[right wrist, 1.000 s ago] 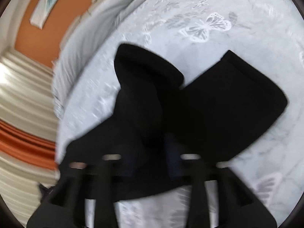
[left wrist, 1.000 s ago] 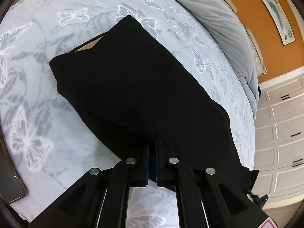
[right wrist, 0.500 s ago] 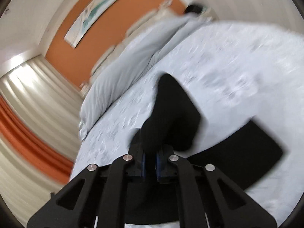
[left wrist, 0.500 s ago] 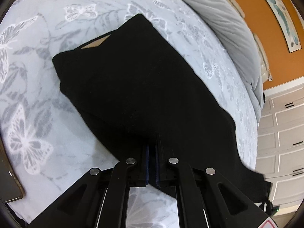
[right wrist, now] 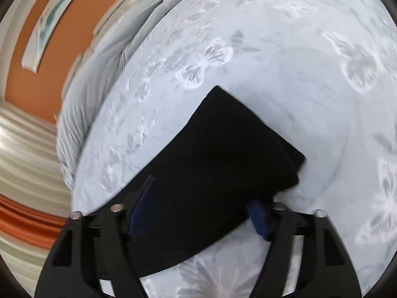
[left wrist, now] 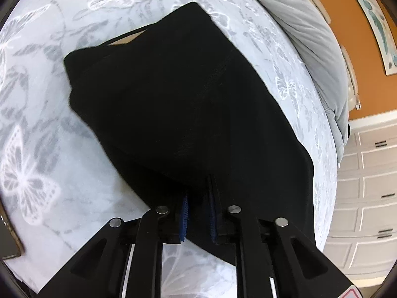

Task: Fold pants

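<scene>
Black pants (left wrist: 186,94) lie folded on a pale bed cover (left wrist: 49,149) printed with butterflies, a tan label showing at the waistband. My left gripper (left wrist: 198,211) is shut on the near edge of the pants, with fabric pinched between its blue pads. In the right wrist view the same pants (right wrist: 223,149) lie flat as a dark rectangle on the bed cover (right wrist: 297,62). My right gripper (right wrist: 201,198) hovers over their near end and its jaws are opening. The cloth lies below and between the pads, and neither pad presses on it.
A grey duvet (left wrist: 310,37) is bunched along the far side of the bed below an orange wall. White drawers (left wrist: 372,173) stand past the bed's right edge. A dark flat object (left wrist: 7,236) lies at the near left edge. Curtains (right wrist: 24,149) hang at left.
The right gripper held a raised bunch of the pants half a second ago; it has let go, its jaws stand apart, and the cloth lies flat. The left gripper kept its grip.
</scene>
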A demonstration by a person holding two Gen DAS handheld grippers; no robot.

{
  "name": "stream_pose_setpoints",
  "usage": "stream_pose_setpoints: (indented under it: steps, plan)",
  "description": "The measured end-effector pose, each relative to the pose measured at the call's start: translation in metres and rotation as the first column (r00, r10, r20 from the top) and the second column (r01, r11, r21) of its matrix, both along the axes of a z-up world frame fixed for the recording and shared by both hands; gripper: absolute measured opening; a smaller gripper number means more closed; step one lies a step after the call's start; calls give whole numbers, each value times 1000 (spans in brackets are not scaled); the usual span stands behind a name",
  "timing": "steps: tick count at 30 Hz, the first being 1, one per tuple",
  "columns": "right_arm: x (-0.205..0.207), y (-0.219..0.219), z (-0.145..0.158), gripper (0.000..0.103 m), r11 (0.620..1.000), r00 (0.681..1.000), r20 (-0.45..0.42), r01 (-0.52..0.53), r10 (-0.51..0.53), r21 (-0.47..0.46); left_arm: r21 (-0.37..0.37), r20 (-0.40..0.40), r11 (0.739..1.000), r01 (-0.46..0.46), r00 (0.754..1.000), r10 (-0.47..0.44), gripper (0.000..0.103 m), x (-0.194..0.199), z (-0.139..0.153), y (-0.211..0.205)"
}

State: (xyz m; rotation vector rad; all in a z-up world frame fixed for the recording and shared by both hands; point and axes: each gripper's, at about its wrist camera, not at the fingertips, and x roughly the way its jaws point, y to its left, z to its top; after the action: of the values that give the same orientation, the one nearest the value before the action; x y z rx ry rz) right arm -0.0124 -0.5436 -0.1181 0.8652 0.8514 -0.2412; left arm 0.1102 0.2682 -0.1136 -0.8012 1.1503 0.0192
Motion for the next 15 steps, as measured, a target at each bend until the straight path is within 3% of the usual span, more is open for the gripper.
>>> stream_pose_setpoints:
  steps: [1,6,8,11,13,15]
  plan:
    - [5,4,3,4,999,1000,-14,-14,14,-29,11,23,1000,-3,1000,3,3,-3,5,0]
    - [-3,19,52,4,997,987,156,-11,24,-82,-25,192,1000,17,981,-12,3,-32,46,13]
    - [-4,11,43,4,993,997,77,3,6,-121,3,131,1000,10,991,-10,3,-30,35,21]
    - [7,-4,-11,6,997,987,-159,-43,33,-61,8,-12,1000,9,1000,-9,4,-19,5,26]
    - [2,-8,-8,13,999,990,-142,-26,20,-47,-16,-37,1000,-9,999,8,5,-22,0,30]
    - [-9,-8,14,15,998,996,-86,23,-28,-64,7,11,1000,-28,1000,28,13,-31,18,33]
